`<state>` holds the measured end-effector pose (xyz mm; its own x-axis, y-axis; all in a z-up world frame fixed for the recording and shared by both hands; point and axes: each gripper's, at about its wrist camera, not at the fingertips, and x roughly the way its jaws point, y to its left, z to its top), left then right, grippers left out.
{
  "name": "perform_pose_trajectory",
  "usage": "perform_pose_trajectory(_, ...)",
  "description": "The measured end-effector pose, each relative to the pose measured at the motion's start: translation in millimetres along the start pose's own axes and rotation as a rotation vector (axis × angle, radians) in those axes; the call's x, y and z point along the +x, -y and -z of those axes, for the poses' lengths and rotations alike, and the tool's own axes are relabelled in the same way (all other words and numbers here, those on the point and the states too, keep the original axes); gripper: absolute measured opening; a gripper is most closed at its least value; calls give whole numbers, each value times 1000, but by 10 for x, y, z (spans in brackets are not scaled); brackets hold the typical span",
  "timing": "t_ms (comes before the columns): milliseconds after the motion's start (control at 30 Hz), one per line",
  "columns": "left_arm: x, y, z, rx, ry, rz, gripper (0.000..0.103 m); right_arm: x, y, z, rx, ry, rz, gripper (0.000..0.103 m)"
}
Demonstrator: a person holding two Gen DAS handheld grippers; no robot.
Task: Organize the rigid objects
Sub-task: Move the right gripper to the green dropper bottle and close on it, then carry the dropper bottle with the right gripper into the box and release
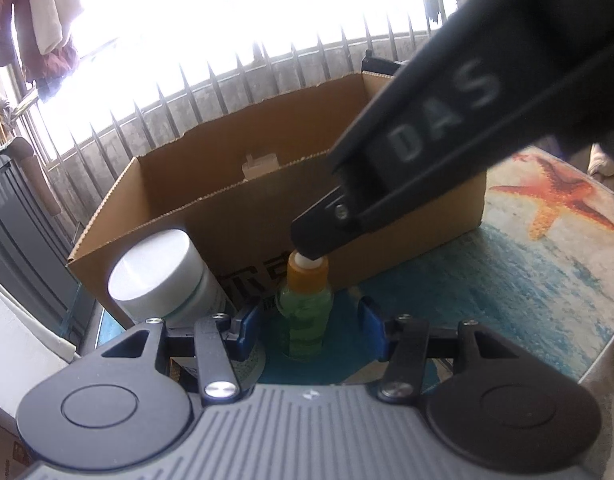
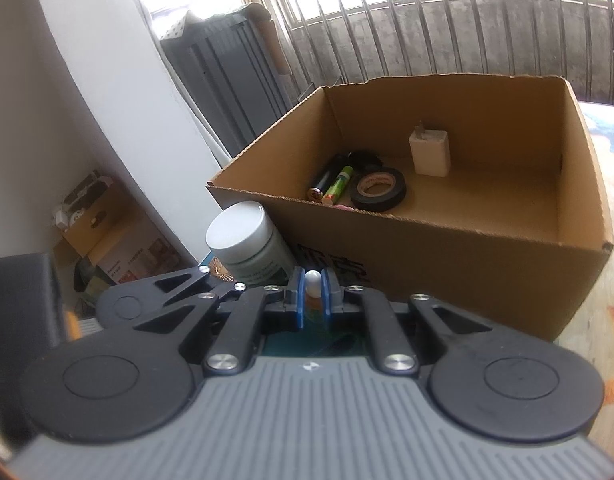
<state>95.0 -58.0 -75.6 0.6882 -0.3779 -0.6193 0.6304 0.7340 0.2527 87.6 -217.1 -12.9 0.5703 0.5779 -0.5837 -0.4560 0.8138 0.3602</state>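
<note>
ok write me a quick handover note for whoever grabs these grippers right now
Right gripper: shut on the white tip of the small green dropper bottle, which stands upright on the mat in front of the cardboard box.
Left gripper: open, its fingers on either side of the bottle.
Done: black tape roll, white charger plug and batteries are in the box.
Left: dropper bottle and white-lidded jar, still outside.

Hanging clothes [image 1: 39,28]; window bars [image 1: 211,92]; grey cabinet [image 2: 223,80].

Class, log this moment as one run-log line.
right gripper: shut on green bottle tip | left gripper: open around bottle | box: behind
</note>
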Motion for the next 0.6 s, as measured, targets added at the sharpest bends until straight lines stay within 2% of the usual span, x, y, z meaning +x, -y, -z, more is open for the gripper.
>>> perform_pose_trajectory(67,49,1,5,0,-11,-12,51,-17,23,16,11,3,-7,7)
perform_pose_trajectory(200,130,-3,21,-7,-34,-28,34,-35,103,25,46,8,-31,7)
perform_pose_trajectory(300,128,-14,45,-7,-25,-29,34,-48,119,28,54,10,-40,7)
perform_pose_trajectory(600,16,-39,131,-52,-16,73,33,-154,139,59,75,10,-25,10)
